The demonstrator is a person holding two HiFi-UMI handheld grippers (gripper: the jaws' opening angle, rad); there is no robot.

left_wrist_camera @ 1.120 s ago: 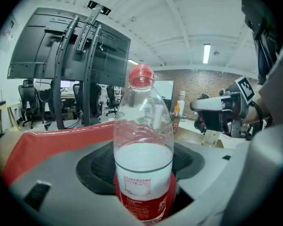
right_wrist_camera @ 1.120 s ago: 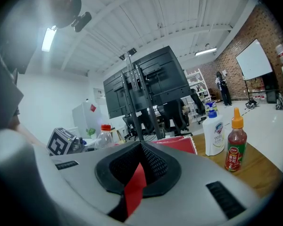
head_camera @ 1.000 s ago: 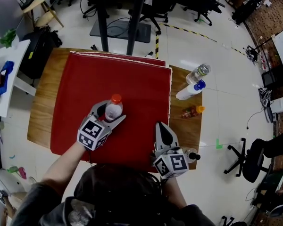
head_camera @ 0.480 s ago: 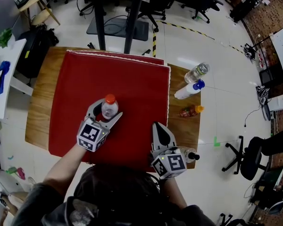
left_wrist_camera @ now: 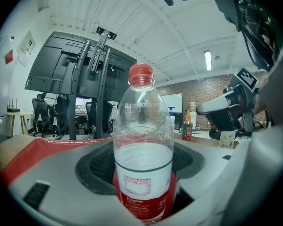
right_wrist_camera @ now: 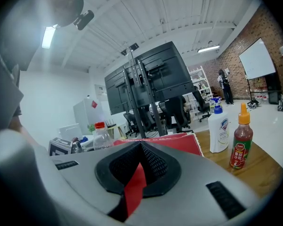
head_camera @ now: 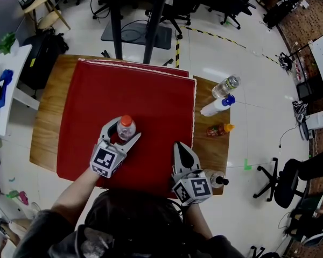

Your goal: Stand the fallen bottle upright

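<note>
A clear bottle point(head_camera: 126, 129) with an orange-red cap and a red label stands upright on the red cloth point(head_camera: 134, 85) that covers most of the wooden table point(head_camera: 46, 128). My left gripper point(head_camera: 123, 131) is shut on its lower body, one jaw on each side. In the left gripper view the bottle point(left_wrist_camera: 143, 154) fills the middle, about half full of clear liquid. My right gripper point(head_camera: 181, 146) rests at the cloth's near right edge, shut and empty, with only a thin slit of red cloth showing between its jaws point(right_wrist_camera: 140, 147). From there the bottle point(right_wrist_camera: 102, 134) stands off to the left.
On the bare wood at the right lie a clear bottle point(head_camera: 226, 84), a white blue-capped soap bottle point(head_camera: 215, 105) and a small red sauce bottle point(head_camera: 217, 128). A black-capped bottle point(head_camera: 217, 179) lies by my right gripper. A black stand point(head_camera: 134, 26) rises behind the table.
My left gripper has turned a little with the bottle, whose cap now sits more squarely over its body. The right gripper has stayed where it was.
</note>
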